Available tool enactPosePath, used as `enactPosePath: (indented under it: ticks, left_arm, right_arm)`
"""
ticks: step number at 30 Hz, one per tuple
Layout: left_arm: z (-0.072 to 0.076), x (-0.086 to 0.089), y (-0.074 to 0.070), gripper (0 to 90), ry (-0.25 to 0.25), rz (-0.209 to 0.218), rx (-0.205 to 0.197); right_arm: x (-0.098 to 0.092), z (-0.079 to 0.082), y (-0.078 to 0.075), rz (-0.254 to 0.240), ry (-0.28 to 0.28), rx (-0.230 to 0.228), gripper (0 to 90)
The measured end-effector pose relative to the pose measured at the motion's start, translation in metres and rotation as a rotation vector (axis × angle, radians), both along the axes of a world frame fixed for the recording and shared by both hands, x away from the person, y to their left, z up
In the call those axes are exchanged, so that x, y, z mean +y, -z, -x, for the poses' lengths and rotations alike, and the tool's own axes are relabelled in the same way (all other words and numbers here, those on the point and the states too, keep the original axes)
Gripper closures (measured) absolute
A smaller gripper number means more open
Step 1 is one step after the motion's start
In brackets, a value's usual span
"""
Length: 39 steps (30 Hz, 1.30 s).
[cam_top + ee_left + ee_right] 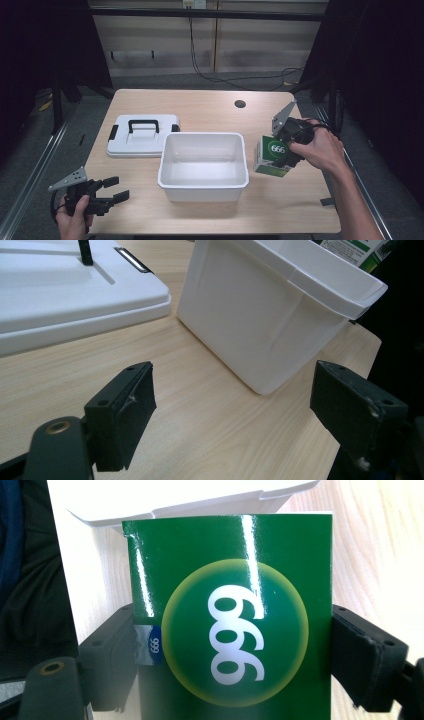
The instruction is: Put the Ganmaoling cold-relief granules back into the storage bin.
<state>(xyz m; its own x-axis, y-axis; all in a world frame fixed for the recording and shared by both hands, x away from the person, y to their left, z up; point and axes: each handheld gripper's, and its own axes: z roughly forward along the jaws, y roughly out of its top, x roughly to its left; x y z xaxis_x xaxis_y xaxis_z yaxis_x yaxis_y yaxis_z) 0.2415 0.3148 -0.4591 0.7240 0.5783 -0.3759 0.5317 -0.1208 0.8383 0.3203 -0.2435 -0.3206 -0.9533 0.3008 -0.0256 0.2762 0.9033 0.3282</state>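
Right gripper [286, 150] clamped on the green-and-white cardboard box marked 666 [271, 156], tilted near the table's [210, 107] right edge.
Sat just right of the white plastic bin [203, 172]; left gripper [114, 190] wide open, holding nothing, at the front-left corner.

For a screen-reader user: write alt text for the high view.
The right gripper grips a green and white box marked 666, tilted just right of an empty white bin at the middle of a wooden table. The bin's white lid lies flat behind it to the left, and the left gripper hovers open near the table's front left corner.
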Motion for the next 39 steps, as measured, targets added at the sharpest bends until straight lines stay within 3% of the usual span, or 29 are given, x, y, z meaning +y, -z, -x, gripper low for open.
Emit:
enactPosePath:
  ticks: [8,16,24,29,32,39]
  left_arm:
    - [0.000,0.000,0.000,18.2,0.000,-0.002,-0.002]
    - [0.000,0.000,0.000,18.2,-0.001,-0.002,-0.002]
    - [0.000,0.000,0.000,18.2,-0.004,0.004,0.000]
    - [0.000,0.000,0.000,18.2,0.000,-0.002,0.000]
    - [0.000,0.000,0.000,18.2,0.000,-0.001,0.000]
    - [0.000,0.000,0.000,18.2,0.000,-0.002,-0.002]
  right_arm:
    - [-0.003,0.003,-0.018,-0.011,0.020,-0.009,16.0]
    - [-0.003,0.003,-0.033,-0.065,-0.002,-0.030,16.0]
    - [-0.002,0.004,-0.049,-0.074,-0.003,-0.038,16.0]
    - [0.004,0.005,-0.054,-0.099,-0.017,-0.065,16.1]
    - [0.015,0.002,-0.055,-0.117,-0.043,-0.040,16.1]
    - [0.032,-0.006,-0.060,-0.127,-0.052,-0.050,16.1]
